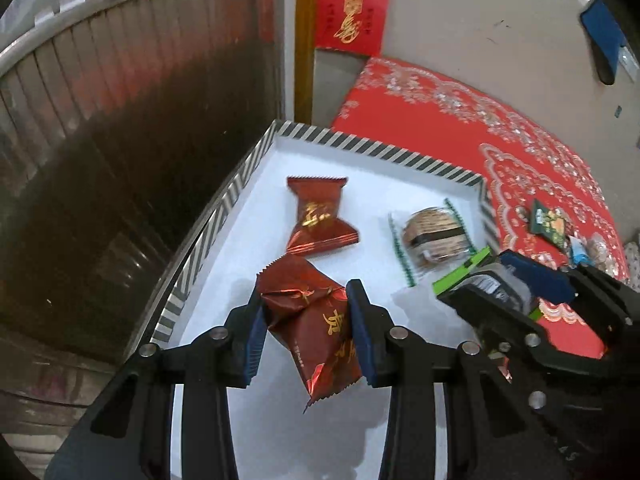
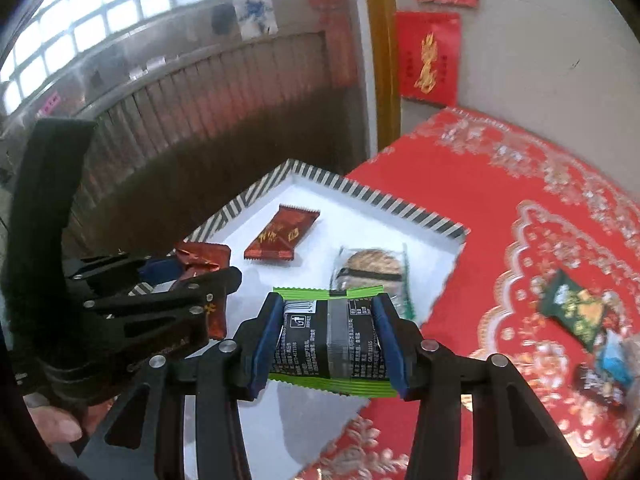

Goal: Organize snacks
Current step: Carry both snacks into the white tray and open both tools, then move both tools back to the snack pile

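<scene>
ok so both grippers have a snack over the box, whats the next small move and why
Probably lower the left gripper a little and open it, so its red packet lands on the bare white floor of the striped box, below the other red packet. The right gripper holds its green-edged packet over the box's near edge, so it can follow.

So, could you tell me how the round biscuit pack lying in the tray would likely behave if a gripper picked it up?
The round biscuit pack probably holds stiff in the middle, since stacked biscuits fill it. Its clear film looks slippery, and the biscuits may crack under a hard squeeze.
</scene>
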`<state>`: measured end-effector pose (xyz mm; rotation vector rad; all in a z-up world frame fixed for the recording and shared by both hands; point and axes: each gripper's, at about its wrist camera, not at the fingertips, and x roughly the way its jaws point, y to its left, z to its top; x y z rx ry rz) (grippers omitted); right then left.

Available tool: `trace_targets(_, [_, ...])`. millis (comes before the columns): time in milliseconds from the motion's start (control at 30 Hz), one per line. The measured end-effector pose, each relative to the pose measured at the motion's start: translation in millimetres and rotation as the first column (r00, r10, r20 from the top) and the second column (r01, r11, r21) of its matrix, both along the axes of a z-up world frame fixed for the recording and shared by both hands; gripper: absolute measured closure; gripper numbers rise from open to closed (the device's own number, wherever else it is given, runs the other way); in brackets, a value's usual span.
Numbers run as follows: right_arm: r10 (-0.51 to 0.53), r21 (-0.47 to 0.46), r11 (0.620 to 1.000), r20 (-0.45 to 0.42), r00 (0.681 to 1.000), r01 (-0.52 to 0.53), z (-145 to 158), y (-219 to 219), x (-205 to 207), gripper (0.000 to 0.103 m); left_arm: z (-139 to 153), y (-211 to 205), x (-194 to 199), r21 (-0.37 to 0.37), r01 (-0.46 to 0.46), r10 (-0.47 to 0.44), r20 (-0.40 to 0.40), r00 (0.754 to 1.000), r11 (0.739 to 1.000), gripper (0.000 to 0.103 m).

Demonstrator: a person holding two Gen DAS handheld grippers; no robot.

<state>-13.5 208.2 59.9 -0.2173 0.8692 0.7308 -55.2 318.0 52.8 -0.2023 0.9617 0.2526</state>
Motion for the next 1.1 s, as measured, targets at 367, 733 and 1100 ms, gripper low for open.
trace_targets(367, [0.023, -0.027, 0.999, -0.054, 0.998, -0.025, -32.8, 20.2, 3.8, 0.055, -18.1, 10.9, 3.7, 0.015, -0.040, 0.040, -0.040, 0.998, 0.999, 0.067])
trace_targets(733, [0.016, 0.008, 1.000, -0.071, 0.997, -0.016, -29.8, 13.5, 2.0, 0.045, -17.9, 21.0, 0.0, -0.033, -0.077, 0.076, -0.033, 0.997, 0.996, 0.039])
trace_targets(1100, [-0.038, 0.092, 0.995, -0.029, 0.999, 0.040, 6.2, -37.1, -10.6, 0.029, 14.1, -14.0, -8.3, -0.040, -0.048, 0.050, 0.048, 0.998, 0.998, 0.028])
